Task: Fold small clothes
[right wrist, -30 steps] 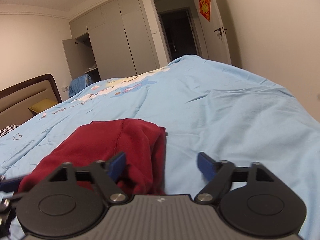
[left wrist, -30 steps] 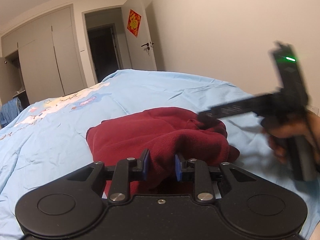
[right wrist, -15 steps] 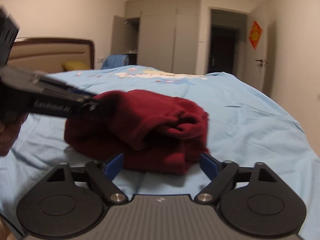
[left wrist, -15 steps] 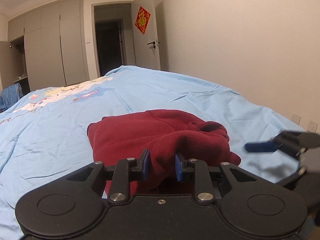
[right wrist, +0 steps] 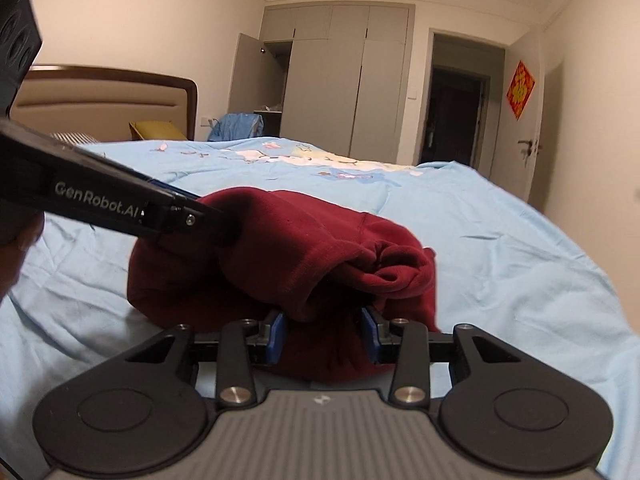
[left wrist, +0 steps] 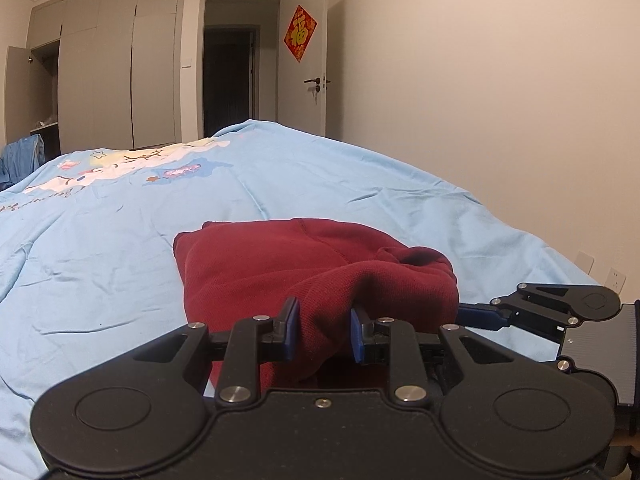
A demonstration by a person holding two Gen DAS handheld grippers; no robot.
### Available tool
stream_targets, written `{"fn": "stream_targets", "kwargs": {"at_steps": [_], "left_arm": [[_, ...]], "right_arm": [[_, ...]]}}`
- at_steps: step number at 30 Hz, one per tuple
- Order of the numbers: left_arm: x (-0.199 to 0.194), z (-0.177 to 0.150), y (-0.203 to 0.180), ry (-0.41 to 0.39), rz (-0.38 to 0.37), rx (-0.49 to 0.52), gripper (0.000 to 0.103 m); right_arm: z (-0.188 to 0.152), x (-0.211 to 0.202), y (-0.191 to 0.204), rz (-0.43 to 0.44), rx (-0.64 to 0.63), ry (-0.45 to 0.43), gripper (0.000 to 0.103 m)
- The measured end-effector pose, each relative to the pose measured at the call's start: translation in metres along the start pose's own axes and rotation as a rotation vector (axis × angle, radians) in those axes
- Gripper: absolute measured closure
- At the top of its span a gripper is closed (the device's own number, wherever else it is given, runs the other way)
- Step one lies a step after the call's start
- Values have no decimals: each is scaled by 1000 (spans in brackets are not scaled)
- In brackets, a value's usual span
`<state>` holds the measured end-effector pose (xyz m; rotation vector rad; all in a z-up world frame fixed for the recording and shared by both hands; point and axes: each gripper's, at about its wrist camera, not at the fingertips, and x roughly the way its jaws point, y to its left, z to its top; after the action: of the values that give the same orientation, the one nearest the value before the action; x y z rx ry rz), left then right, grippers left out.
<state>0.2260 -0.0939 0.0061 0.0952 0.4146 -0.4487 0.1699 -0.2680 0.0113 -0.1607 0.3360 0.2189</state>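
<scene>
On the light blue bedspread [left wrist: 120, 240] a dark red sweatshirt [left wrist: 304, 264] is lying half bundled, near the bed's foot. Its near edge is pinched by the left claw [left wrist: 324, 334], closed narrow on a ridge of cloth, and a neighbouring part of the hem is gripped by the right claw [right wrist: 324, 336]. Two separate holds are probably kept so that the edge can be lifted evenly and folded over.

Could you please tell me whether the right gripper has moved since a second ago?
Yes. The right gripper has swung left toward the headboard and closed in on the red garment, its blue fingers now pinching the near edge.
</scene>
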Motion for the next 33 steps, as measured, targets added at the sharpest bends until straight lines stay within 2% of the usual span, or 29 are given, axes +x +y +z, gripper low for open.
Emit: {"fn": "stream_targets", "kwargs": {"at_steps": [3,6,9,12,18,23,24,26,28,30,33], "left_arm": [[1,-1,-1,4,-4,6,74],[1,-1,-3,6,1,15,74],[2,-1,-3,8,0,11,74],[2,-1,-3,8,0,10,74],[2,0,0,13,-4,-21,74],[2,-1,0,11,-4,-27,74],[2,-1,0,11,-3,-25,74],[2,-1,0,11,-3,-25,74],[1,-1,0,10,-5,-26,74],[0,-1,0,7,-11,-24,74],[-3,-2,-3,1,-40,-7,73]], "right_arm": [[-5,-3,-8,-33,54,14,60],[-9,-9,-13,-27,87,28,60],[-10,-16,-8,0,41,20,60],[-8,-17,2,-20,-34,13,60],[2,-22,9,-25,-56,-32,58],[-1,-10,11,15,-79,15,58],[-1,-7,12,18,-81,18,60],[2,0,11,38,-75,13,70],[4,4,14,26,-94,-1,88],[7,4,14,-27,-119,-19,95],[10,-4,4,-85,-60,-64,96]]}}
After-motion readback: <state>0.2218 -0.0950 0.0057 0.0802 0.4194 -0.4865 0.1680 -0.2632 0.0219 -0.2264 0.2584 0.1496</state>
